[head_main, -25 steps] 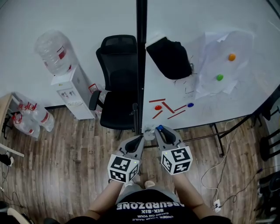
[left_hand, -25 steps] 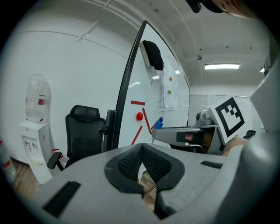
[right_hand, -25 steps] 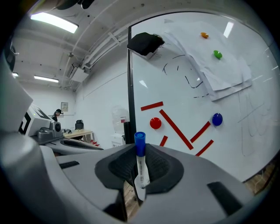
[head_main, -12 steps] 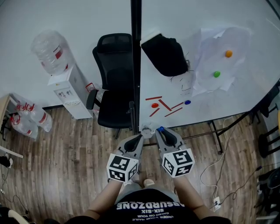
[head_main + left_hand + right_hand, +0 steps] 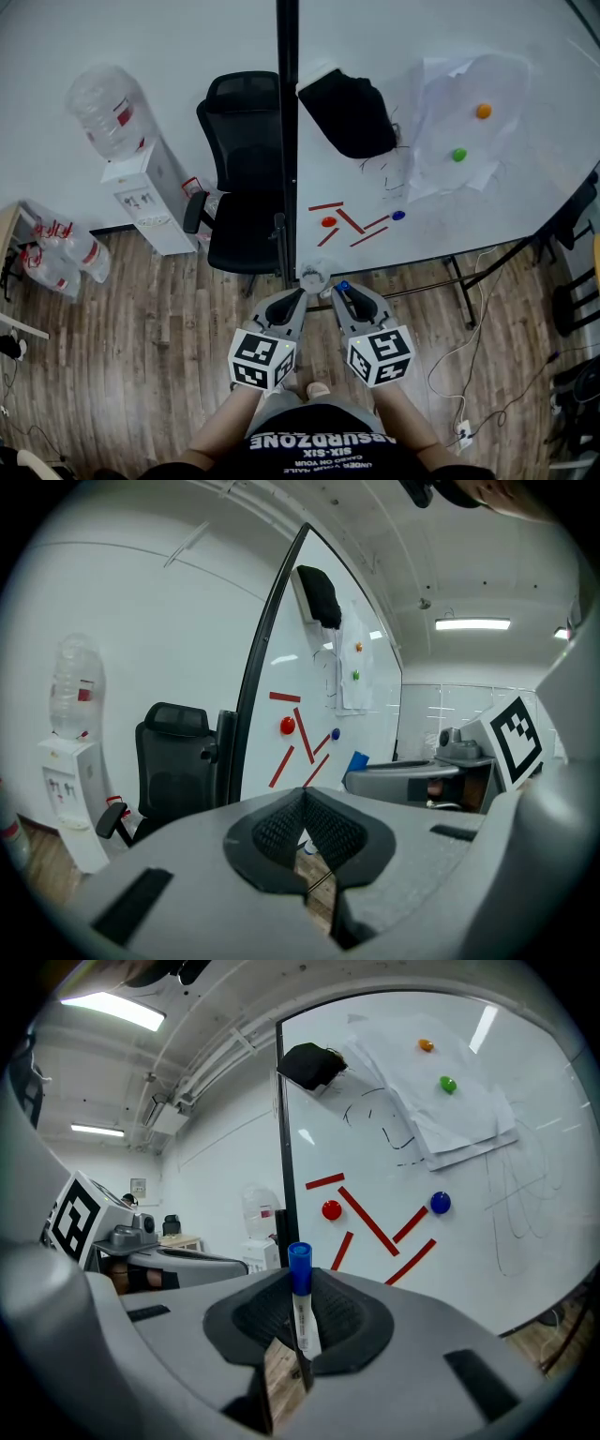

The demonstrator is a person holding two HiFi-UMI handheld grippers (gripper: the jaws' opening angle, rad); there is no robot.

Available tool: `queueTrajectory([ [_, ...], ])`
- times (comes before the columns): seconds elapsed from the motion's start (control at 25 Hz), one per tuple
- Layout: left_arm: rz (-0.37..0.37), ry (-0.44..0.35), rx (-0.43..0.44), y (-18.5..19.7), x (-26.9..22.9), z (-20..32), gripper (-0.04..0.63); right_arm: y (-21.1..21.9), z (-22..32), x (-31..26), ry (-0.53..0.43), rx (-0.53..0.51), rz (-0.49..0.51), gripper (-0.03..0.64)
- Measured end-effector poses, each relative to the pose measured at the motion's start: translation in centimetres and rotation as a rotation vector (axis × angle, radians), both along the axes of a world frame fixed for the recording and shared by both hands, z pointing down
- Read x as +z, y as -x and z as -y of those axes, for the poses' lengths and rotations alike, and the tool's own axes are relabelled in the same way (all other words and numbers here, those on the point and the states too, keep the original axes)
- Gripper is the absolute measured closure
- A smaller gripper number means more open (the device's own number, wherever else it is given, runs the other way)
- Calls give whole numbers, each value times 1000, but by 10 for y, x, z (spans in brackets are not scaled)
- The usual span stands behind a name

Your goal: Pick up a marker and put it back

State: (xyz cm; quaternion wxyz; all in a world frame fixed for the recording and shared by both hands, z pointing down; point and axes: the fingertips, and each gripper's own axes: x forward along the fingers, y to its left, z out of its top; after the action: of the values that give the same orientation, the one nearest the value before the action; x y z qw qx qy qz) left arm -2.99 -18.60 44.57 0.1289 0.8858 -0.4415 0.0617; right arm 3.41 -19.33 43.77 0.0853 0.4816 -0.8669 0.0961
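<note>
My left gripper [image 5: 300, 296] and right gripper [image 5: 341, 292] point side by side toward 12 o'clock. Right clenches one upright marker [image 5: 300, 1309]; left pinched together, empty. Whiteboard [image 5: 450, 230]: five red strips [image 5: 352, 222], four magnets [image 5: 458, 155].

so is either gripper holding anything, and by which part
The right gripper holds a blue-capped marker by its white barrel, just below the cap. The left gripper is shut on nothing.

marker [image 5: 302, 1307] — we are seeing a white barrel wearing a blue cap | standing upright, cap uppermost | sitting pinched between the jaws of the right gripper [image 5: 345, 294]
</note>
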Motion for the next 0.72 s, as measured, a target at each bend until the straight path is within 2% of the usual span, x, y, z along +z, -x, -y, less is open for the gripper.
queueTrajectory([
  [0.72, 12, 15, 30, -9, 6, -23, 588, 9, -27, 32, 76, -5, -25, 557],
])
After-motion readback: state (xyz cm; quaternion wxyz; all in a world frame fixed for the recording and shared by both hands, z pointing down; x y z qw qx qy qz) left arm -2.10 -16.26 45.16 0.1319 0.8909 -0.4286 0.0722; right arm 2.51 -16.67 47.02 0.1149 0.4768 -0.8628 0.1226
